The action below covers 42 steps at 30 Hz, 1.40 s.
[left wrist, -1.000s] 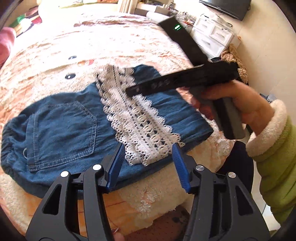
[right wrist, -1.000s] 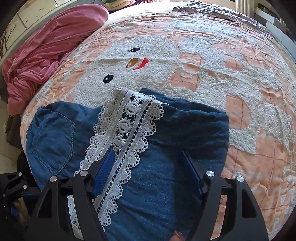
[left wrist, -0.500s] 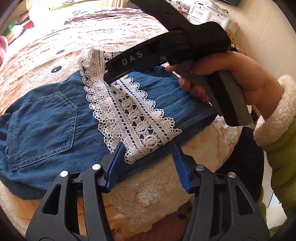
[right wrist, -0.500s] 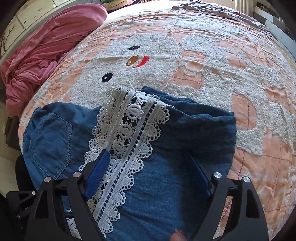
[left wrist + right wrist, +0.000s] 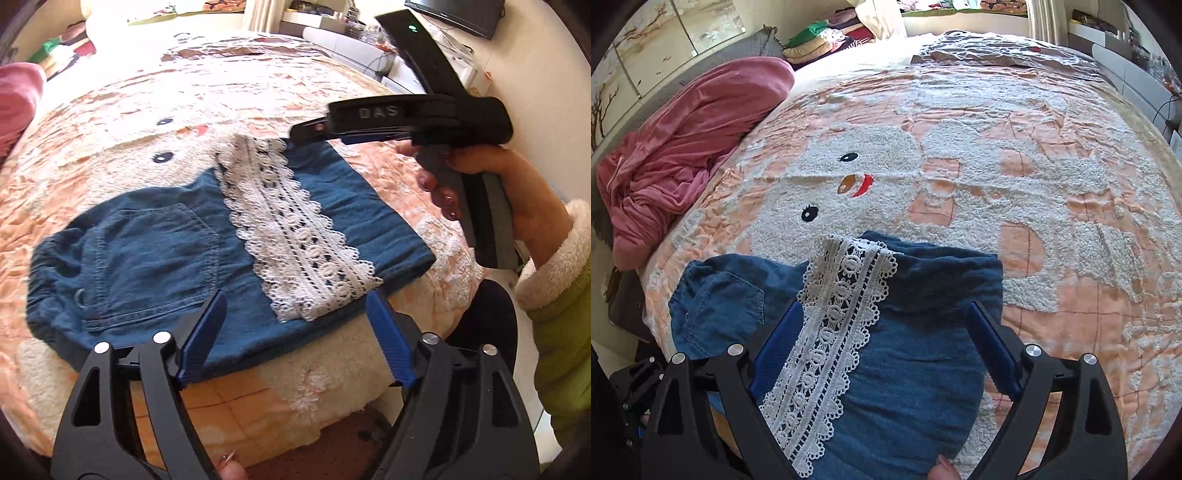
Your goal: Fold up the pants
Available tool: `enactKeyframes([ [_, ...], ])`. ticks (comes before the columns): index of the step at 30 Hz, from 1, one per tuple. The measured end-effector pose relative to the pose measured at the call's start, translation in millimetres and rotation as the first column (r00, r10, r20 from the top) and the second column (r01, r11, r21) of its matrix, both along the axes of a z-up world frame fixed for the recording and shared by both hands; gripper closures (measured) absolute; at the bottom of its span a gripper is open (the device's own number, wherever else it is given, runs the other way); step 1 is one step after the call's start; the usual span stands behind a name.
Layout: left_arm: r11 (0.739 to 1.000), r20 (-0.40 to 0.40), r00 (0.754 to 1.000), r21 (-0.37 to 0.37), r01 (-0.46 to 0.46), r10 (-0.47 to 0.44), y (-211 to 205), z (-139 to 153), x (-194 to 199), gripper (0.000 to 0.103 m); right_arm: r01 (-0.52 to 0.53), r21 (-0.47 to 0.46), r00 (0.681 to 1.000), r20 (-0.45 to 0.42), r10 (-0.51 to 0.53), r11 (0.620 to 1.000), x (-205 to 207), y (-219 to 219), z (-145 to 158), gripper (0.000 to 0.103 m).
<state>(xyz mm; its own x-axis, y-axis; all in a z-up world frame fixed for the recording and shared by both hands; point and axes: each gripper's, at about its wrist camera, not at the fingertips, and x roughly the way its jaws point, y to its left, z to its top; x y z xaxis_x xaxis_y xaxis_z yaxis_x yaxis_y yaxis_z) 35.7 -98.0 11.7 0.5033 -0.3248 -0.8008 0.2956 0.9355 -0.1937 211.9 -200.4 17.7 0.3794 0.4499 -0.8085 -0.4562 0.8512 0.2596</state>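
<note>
While both tools are hanging clear of the cloth, I am reading the pants (image 5: 159, 258) as a folded denim bundle lying flat on the bedspread (image 5: 1052, 177), close to its near edge. Its long axis is running across my view, from the waistband and back pocket (image 5: 147, 254) on the left to the folded end on the right, with the white lace trim (image 5: 834, 314) crossing the top layer.

My left gripper (image 5: 295, 339) is sitting over the near long edge, roughly midway along the bundle, its jaws having just been opening; they are now spread wide with nothing between the blue pads, and denim is only showing beyond them. My right gripper (image 5: 886, 343) is hovering above the right half, jaws also just widened and released, the lace and denim lying below the pads rather than pinched. In the left view it is floating past the far edge, held by a hand (image 5: 491, 184) in a green sleeve.

I am judging the left one nearer the waistband end and the right one nearer the folded end, so any further fold would be taking those ends toward each other along that left-right axis.
</note>
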Motion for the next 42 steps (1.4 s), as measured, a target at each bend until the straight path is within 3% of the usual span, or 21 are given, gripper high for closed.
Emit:
enactKeyframes([
  [7, 0.996, 0.014, 0.996, 0.024, -0.087, 0.087, 30.1, 6.2, -3.5, 0.010, -0.033, 0.012, 0.999, 0.044, 0.032, 0.999, -4.8, 21.4, 16.4, 0.009],
  [16, 0.979, 0.015, 0.980, 0.037, -0.201, 0.201, 77.8, 8.1, -13.4, 0.010, -0.124, 0.011, 0.990, 0.068, 0.123, 0.992, -11.7, 74.1, 22.2, 0.007],
  [29, 0.924, -0.056, 0.924, -0.029, -0.380, 0.379, 155.8, -12.0, -25.1, 0.010, -0.288, -0.063, 0.956, 0.040, 0.291, 0.956, -16.5, 171.3, 3.0, 0.007],
  [34, 0.911, -0.103, 0.911, -0.072, -0.407, 0.399, 167.7, -23.4, -24.2, 0.010, -0.366, -0.087, 0.930, 0.011, 0.368, 0.926, -17.2, 209.1, -6.7, 0.007],
  [42, 0.891, -0.167, 0.896, -0.136, -0.434, 0.411, 175.8, -38.5, -21.8, 0.010, -0.543, -0.084, 0.839, -0.091, 0.536, 0.836, -25.0, 267.2, -29.3, 0.008],
])
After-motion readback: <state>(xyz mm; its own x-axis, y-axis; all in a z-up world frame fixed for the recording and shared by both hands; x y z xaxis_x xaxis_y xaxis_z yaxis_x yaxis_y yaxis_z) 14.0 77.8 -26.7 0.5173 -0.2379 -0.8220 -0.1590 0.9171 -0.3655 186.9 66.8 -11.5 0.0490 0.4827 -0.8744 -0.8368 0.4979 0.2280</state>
